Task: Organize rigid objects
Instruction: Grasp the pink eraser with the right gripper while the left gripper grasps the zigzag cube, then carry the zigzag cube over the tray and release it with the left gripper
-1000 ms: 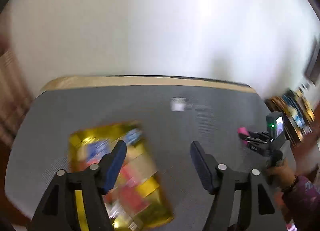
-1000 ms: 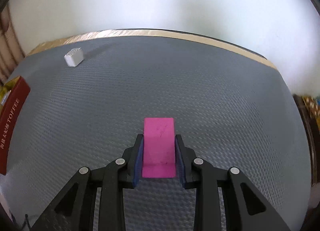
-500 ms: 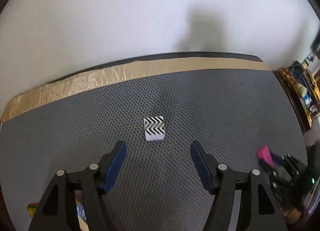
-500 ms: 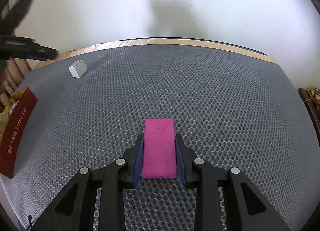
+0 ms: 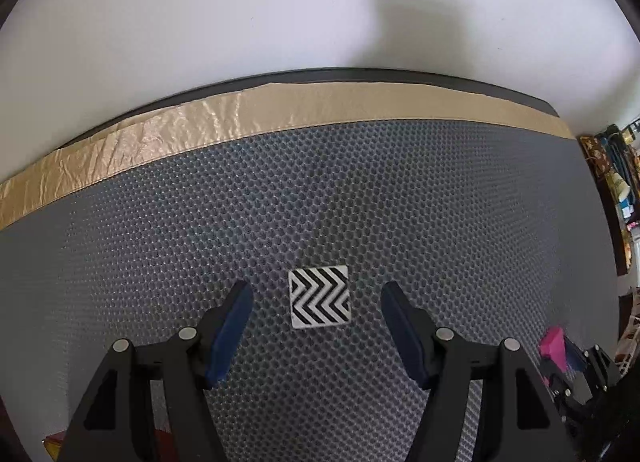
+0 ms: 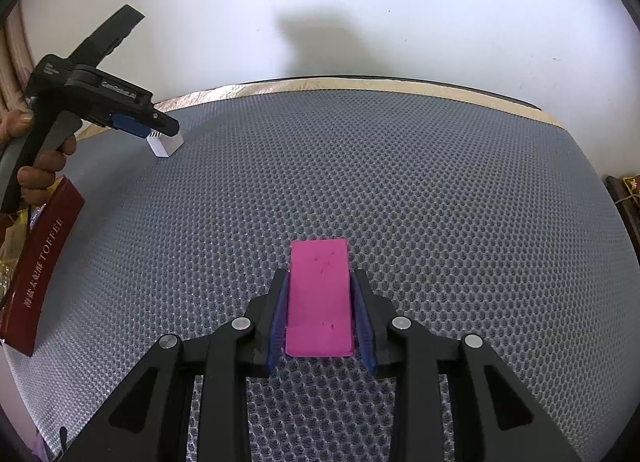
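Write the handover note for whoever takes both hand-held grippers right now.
Left hand-held gripper: open, low over the grey honeycomb mat, with the small white block with black zigzag top between its fingers, untouched.
Right hand-held gripper: jaws opening around the flat pink rectangular block, which lies on the mat.
Dark red toffee box: at the mat's left edge.
Done: pink block set down.
Left: grasp the zigzag block and place it; where it goes is not visible.

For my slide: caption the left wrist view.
Open left tool straddling a zigzag-patterned block on grey mat.
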`<action>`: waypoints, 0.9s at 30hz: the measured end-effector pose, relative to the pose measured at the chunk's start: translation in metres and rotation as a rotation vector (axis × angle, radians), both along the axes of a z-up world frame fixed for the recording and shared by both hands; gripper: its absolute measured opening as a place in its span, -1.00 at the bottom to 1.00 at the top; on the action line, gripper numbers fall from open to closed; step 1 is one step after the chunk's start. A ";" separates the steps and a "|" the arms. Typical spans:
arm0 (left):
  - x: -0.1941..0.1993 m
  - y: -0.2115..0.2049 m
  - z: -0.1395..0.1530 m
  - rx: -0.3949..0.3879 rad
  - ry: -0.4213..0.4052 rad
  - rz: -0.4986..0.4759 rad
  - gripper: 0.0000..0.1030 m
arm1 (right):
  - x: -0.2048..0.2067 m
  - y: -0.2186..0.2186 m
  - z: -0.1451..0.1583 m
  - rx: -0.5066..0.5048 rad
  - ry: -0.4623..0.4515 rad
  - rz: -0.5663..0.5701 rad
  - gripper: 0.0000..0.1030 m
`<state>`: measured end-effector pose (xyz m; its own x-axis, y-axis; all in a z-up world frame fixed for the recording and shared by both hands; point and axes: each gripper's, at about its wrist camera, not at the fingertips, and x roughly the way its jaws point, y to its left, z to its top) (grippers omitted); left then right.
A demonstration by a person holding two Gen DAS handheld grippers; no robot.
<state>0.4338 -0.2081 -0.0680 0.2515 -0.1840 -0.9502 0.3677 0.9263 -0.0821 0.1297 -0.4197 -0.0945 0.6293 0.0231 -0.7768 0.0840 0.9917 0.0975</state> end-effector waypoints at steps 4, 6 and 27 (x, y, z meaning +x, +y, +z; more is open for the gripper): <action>0.003 -0.005 -0.014 -0.020 0.048 0.025 -0.43 | 0.003 0.001 -0.001 -0.007 0.005 -0.001 -0.42; 0.001 -0.001 -0.014 -0.052 0.045 0.048 -0.43 | 0.005 0.003 -0.001 -0.009 0.007 -0.003 -0.42; -0.229 0.176 0.125 -0.279 -0.104 0.325 -0.42 | 0.030 0.028 -0.006 -0.053 0.036 -0.006 -0.44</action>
